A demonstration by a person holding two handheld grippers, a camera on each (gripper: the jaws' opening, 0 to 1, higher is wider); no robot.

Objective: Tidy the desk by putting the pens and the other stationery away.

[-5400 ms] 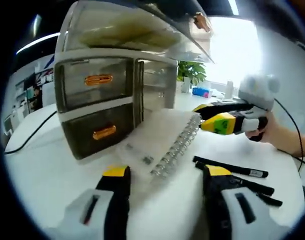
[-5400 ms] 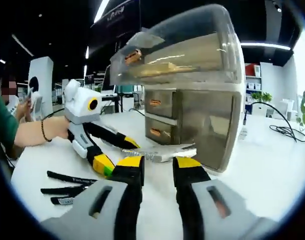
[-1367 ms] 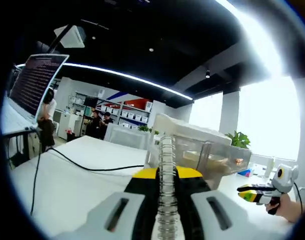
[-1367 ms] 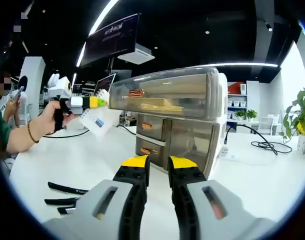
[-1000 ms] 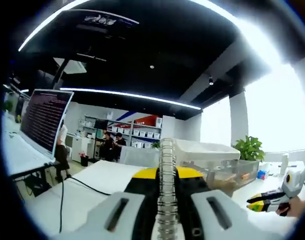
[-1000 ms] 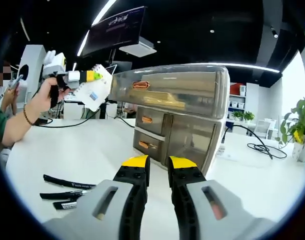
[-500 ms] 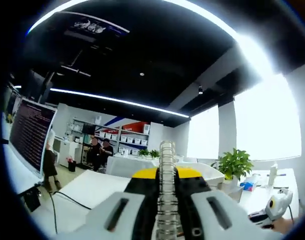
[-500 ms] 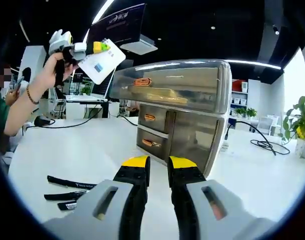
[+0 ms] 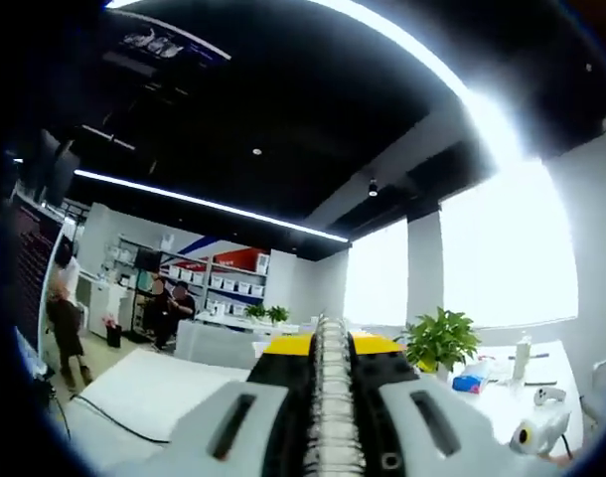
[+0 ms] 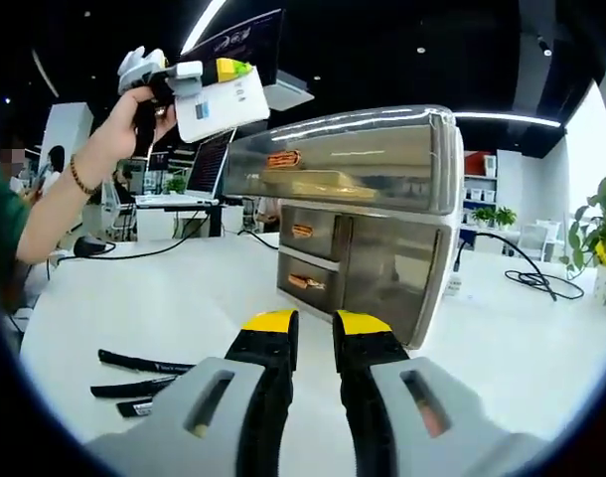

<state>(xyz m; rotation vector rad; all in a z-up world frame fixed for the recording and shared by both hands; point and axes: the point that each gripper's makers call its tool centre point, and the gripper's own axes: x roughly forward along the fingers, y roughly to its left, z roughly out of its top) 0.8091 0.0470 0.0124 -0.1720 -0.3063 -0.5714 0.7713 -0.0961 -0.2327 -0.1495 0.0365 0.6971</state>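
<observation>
My left gripper [image 9: 331, 344] is shut on the wire spine of a spiral notebook [image 9: 330, 422], which runs up between the jaws. In the right gripper view that left gripper [image 10: 227, 70], in a person's hand, holds the white notebook [image 10: 222, 105] high in the air, just left of the top of the grey drawer unit [image 10: 368, 229]. Three black pens [image 10: 144, 376] lie on the white desk [image 10: 154, 298] at the lower left. My right gripper [image 10: 315, 321] hangs low over the desk in front of the drawers, jaws shut with nothing between them.
The drawer unit has a clear top drawer with an orange handle [image 10: 282, 159] and smaller drawers below. Cables [image 10: 527, 278] lie on the desk to the right, a plant [image 10: 601, 243] at the far right. A laptop [image 10: 199, 164] stands behind on the left.
The left gripper has lifted the notebook higher and carried it rightward, toward the top of the drawer unit. The right gripper has hardly moved.
</observation>
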